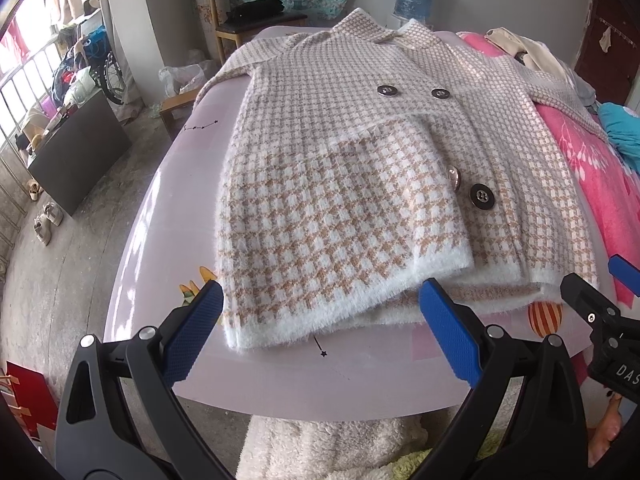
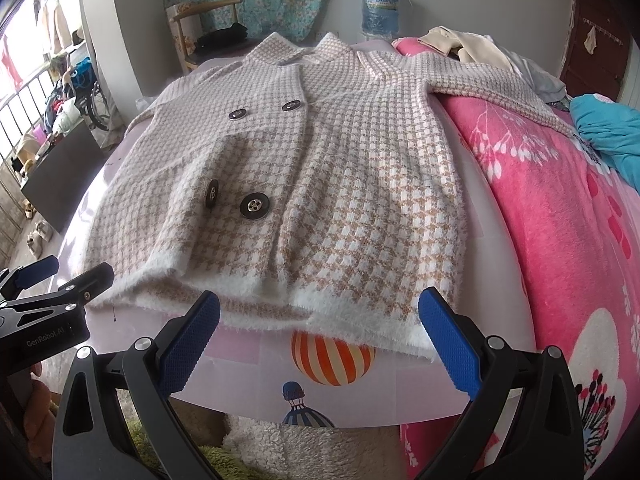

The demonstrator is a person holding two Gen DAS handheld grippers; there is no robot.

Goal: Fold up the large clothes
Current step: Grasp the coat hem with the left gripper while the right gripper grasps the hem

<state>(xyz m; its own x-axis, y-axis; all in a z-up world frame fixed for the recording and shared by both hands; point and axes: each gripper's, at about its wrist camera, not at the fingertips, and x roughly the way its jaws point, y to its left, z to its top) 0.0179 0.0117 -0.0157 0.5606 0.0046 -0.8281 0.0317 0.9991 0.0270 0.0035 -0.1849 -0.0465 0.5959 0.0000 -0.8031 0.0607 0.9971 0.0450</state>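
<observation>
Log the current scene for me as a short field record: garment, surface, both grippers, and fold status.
garment: houndstooth coat, front up, four dark buttons showing, hem toward the grippers
surface: pink sheet with balloon prints
sleeve: one lies out over the pink floral blanket
left gripper: open, at the near hem, holding nothing
right gripper: open, at the near hem, holding nothing
fold status: left front panel doubled over; coat not yet folded compact

Two wide fisheye views are looking forward and slightly down from the near edge of a bed, each framed by its own gripper's blue fingers. The left camera is sitting close over the coat [image 1: 360, 168] hem's left corner; the right camera is sitting beside it, over the right corner. Both are sharing the coat, the pink blanket [image 2: 560, 220] and the chair [image 1: 240, 12] beyond
</observation>
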